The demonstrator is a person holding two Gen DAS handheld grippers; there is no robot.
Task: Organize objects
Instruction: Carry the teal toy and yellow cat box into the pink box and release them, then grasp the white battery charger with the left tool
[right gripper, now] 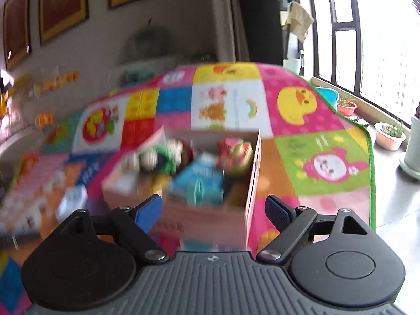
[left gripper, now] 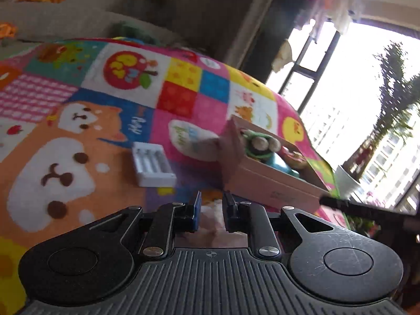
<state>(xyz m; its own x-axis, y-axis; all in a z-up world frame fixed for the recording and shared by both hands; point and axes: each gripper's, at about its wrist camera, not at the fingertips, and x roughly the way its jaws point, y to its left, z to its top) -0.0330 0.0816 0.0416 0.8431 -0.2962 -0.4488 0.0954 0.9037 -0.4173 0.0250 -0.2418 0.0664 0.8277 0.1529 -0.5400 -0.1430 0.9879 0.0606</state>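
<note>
A pink cardboard box (left gripper: 273,183) stands on a colourful play mat (left gripper: 78,110) and holds several toys, among them a green and black plush (left gripper: 258,145). A white tray of tubes (left gripper: 152,165) lies on the mat left of the box. My left gripper (left gripper: 212,204) hovers above the mat near the box's near corner, jaws a narrow gap apart and empty. In the right wrist view the box (right gripper: 210,218) sits just ahead of my right gripper (right gripper: 214,207), which is open wide and empty. The toys there (right gripper: 204,176) are blurred.
The mat's green edge (right gripper: 370,157) meets a grey floor on the right. Flower pots (right gripper: 389,135) and a blue basin (right gripper: 326,95) stand by the window. A sofa with small toys (right gripper: 52,84) lies behind the mat. A dark rod (left gripper: 367,210) crosses the left view's right side.
</note>
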